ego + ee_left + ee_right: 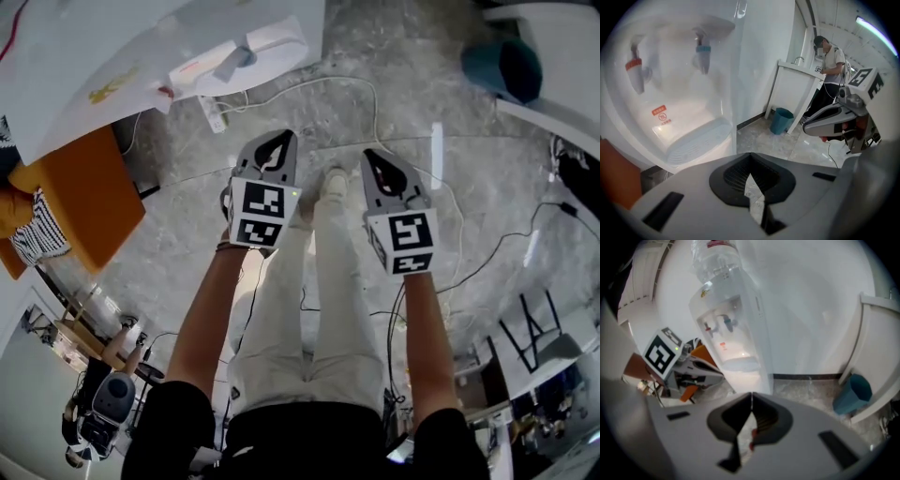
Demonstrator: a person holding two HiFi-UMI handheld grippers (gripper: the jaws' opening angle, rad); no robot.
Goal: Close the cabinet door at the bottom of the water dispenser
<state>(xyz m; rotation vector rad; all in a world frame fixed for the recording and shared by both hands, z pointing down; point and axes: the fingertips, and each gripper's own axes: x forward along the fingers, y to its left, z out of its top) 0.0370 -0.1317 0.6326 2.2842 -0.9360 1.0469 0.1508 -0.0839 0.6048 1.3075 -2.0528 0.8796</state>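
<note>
The white water dispenser (pixel 684 93) fills the left of the left gripper view, with a red tap (pixel 635 70), a blue tap (pixel 703 54) and a drip tray (pixel 696 140). In the right gripper view the dispenser (pixel 736 333) stands upright against the wall with a bottle (pixel 717 258) on top. Its bottom cabinet is mostly hidden behind my jaws, so I cannot tell how the door stands. My left gripper (pixel 278 141) (pixel 750 159) is shut and empty. My right gripper (pixel 375 157) (pixel 751 397) is also shut and empty. Both hang side by side above the floor, short of the dispenser.
A teal bin (pixel 782 120) (pixel 853 392) stands beside a white counter (pixel 794 93), where a person (pixel 825 75) stands. An orange panel (pixel 84 197) lies at the left. A power strip (pixel 214 114) and cables (pixel 487 262) run over the marble floor.
</note>
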